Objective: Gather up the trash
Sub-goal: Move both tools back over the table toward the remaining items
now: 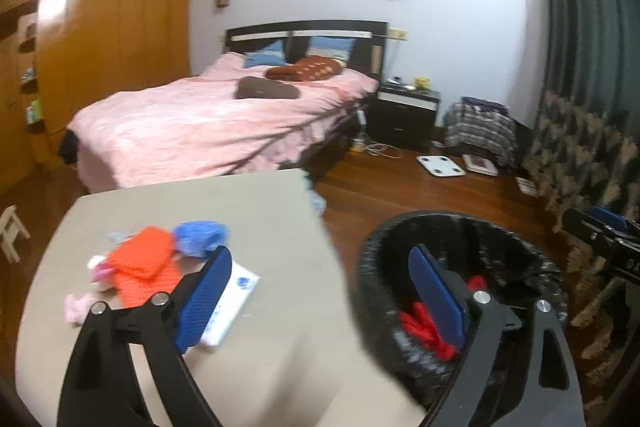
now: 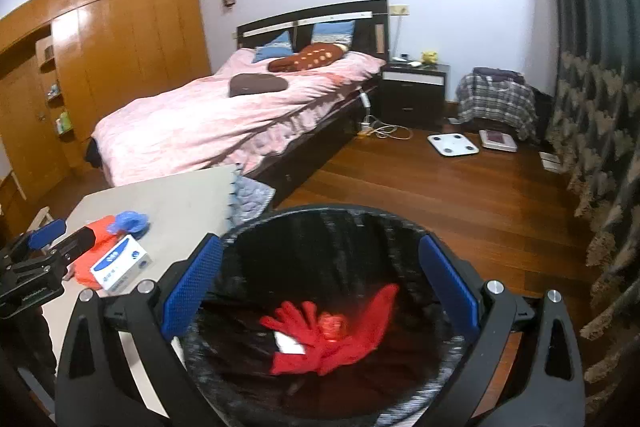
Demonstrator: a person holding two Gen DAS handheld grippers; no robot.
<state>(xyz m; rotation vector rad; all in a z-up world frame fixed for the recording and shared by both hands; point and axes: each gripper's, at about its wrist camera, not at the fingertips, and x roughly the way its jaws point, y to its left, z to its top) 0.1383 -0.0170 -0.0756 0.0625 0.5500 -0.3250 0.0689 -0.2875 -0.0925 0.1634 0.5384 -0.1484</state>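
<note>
**Red glove in the bin, both grippers spread**

Trash already lies inside the black-lined bin (image 2: 240, 239): a red glove (image 2: 320, 331) at its bottom. The right gripper (image 2: 320, 291) hangs over the bin mouth, fingers spread wide, nothing between them. Left of the bin, on the beige table (image 1: 248, 211), lie orange cloth (image 1: 144, 263), a blue bag (image 1: 200, 237) and a white box (image 1: 236, 291). The left gripper (image 1: 320, 303) straddles the bin's rim and the table, fingers spread, empty.

A home bedroom: a bed (image 2: 224, 111) with a pink cover and pillows stands against the wall, with a dark nightstand (image 2: 414, 93) beside it, wooden wardrobes (image 2: 120, 47), long curtains (image 2: 592, 27) and a wood floor (image 2: 460, 195).
</note>
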